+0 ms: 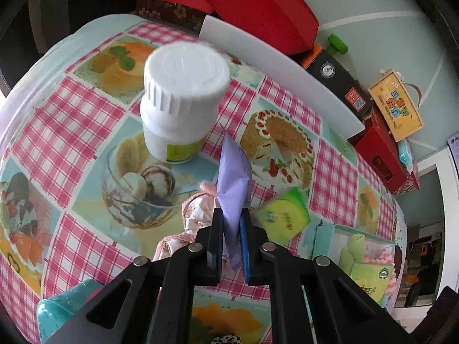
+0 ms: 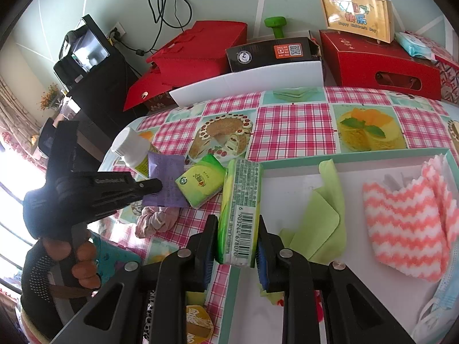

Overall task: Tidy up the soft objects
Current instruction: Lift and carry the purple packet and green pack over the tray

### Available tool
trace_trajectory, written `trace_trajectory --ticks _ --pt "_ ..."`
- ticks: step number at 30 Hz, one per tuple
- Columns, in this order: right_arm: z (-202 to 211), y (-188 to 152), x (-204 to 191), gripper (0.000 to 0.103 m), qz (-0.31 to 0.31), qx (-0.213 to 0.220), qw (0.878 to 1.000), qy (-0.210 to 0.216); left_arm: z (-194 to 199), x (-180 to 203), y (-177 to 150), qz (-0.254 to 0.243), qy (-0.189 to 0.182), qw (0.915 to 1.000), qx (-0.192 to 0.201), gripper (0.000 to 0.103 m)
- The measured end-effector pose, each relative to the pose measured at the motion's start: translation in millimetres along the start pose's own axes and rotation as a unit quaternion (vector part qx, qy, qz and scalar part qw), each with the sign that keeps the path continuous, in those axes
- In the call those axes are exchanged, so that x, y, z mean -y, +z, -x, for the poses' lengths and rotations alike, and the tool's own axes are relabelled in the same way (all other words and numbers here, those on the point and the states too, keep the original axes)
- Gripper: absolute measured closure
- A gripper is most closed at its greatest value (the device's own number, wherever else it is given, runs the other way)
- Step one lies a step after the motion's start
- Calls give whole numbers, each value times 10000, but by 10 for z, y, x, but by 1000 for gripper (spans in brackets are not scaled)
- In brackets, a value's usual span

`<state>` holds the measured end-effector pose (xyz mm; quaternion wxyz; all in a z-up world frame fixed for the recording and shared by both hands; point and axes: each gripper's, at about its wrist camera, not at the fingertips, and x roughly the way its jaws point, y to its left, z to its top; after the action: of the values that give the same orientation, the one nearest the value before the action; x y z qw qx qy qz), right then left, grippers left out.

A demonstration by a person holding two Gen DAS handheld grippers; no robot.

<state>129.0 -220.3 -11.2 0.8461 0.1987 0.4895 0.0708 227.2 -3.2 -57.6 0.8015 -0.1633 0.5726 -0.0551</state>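
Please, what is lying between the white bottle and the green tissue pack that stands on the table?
The purple packet, held by the left tool, lies between the white bottle and the green tissue pack. The right wrist view shows this most clearly.

A lilac tissue pack [image 1: 233, 183] stands on edge, pinched between the left fingers [image 1: 217, 238]. A green tissue pack [image 2: 241, 212], barcode side up, sits upright between the right fingers [image 2: 262, 255]. Another green pack [image 2: 200, 179] lies ahead and left of them, a pink scrunchie [image 2: 156, 220] nearer.
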Motion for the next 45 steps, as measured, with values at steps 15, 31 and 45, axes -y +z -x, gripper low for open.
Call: trace_trajectory --ticks 15,31,45 --pt "144 16 -14 77 10 225 9997 2 510 143 19 -143 -381 9978 522 93" --pt "1202 41 254 77 -255 1520 9872 -421 1179 729 -259 -1053 -1134 9827 1014 93" --pt "1726 -148 939 77 -1108 1827 9700 -1162 939 1401 -790 -2061 -1457 9671 310 93"
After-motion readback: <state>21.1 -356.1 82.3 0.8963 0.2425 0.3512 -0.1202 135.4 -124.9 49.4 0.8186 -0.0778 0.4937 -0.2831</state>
